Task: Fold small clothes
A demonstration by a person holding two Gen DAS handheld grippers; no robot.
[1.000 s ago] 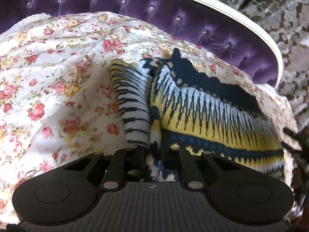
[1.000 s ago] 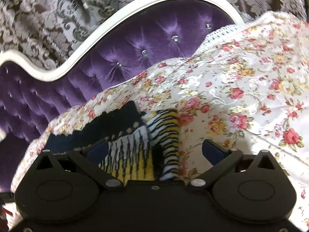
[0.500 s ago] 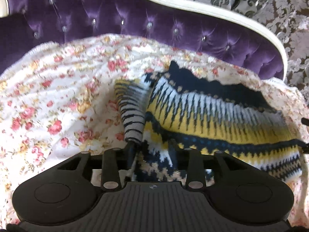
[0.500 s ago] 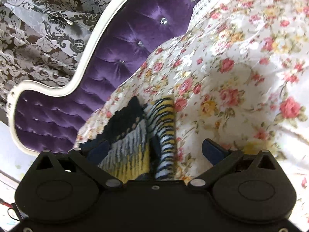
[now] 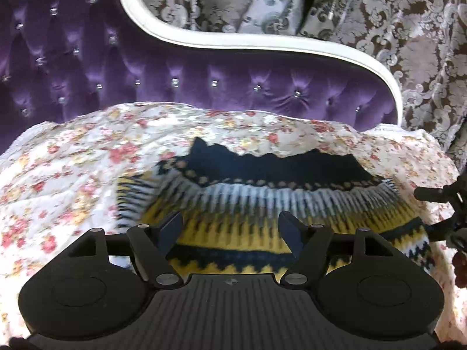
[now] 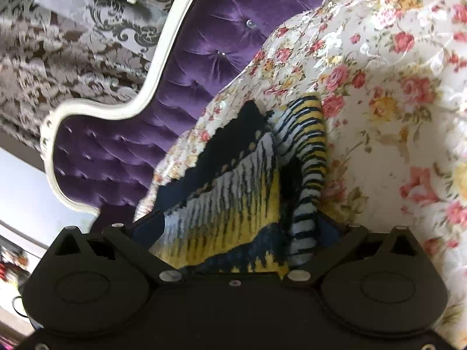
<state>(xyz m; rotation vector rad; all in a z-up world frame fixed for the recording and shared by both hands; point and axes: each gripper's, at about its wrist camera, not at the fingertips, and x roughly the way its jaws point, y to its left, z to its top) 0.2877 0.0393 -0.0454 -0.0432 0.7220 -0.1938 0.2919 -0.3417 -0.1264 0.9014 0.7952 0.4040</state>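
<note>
A small knit sweater (image 5: 262, 201) with yellow, white, blue and black bands lies folded on the floral bedspread (image 5: 73, 180). One striped sleeve (image 5: 134, 198) is folded along its left side. My left gripper (image 5: 230, 227) is open and empty just above the sweater's near edge. In the right wrist view the sweater (image 6: 233, 204) lies directly in front of my right gripper (image 6: 239, 230), which is open, with the sleeve (image 6: 309, 175) on the right.
A purple tufted headboard (image 5: 204, 81) with a white frame stands behind the bed, with patterned curtains (image 5: 379, 14) beyond. The right gripper's tip (image 5: 437, 198) shows at the right edge of the left wrist view.
My left gripper has opened, let go of the sweater's edge and pulled back. My right gripper stays open and has moved closer over the sweater.
</note>
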